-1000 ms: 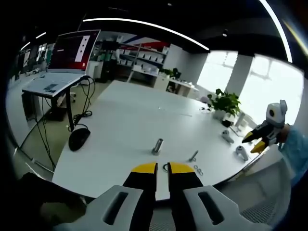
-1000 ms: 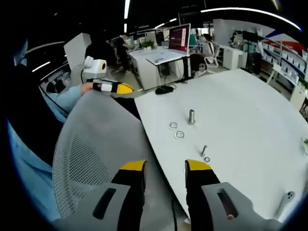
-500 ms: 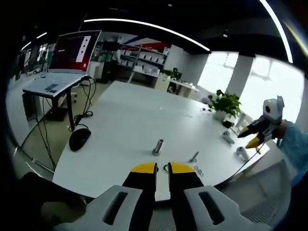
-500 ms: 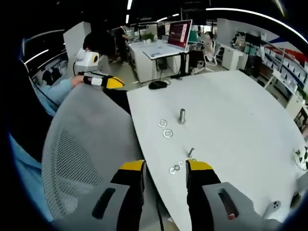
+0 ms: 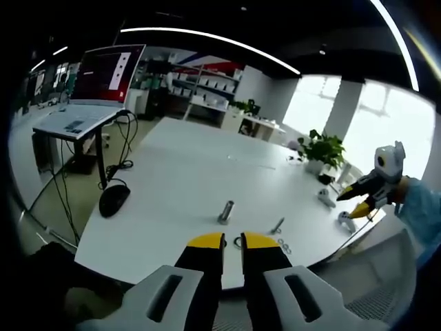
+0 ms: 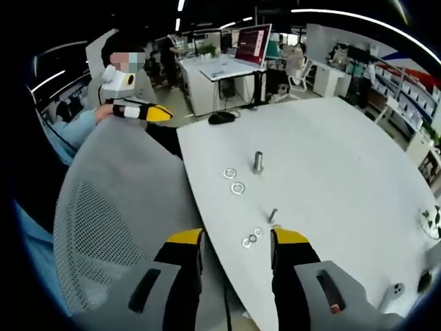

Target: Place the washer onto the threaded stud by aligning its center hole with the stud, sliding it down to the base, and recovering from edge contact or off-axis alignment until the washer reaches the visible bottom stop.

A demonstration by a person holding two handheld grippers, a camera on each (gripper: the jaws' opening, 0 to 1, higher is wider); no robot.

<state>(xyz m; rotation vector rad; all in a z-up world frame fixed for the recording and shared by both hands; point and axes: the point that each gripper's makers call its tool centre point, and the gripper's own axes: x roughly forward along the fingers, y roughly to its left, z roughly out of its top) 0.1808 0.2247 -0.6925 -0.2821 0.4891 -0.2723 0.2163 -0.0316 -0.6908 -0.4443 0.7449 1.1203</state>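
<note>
An upright threaded stud [image 5: 225, 210] stands near the front of the white table [image 5: 186, 172]. One large washer [image 5: 237, 241] lies just past my left gripper [image 5: 233, 241], partly hidden by the jaws, which stand shut with nothing between them. In the right gripper view the stud [image 6: 258, 161] has two large washers [image 6: 234, 181] lying flat beside it. My right gripper [image 6: 238, 238] is open and empty at the table's edge, over a small bolt [image 6: 272, 215] and small washers [image 6: 249, 239]. The right gripper [image 5: 353, 204] also hangs off the table's far right.
A grey mesh chair back [image 6: 117, 207] stands against the table edge, with the left gripper [image 6: 162, 112] behind it. A black mouse [image 5: 113, 197], cables and a laptop [image 5: 103, 76] on a side stand are at the left. A potted plant [image 5: 320, 148] and white controllers [image 5: 334, 207] sit at the right.
The right gripper has moved in over the table's edge, so the small bolt and washers now lie between its jaws. The left gripper has stayed still.
</note>
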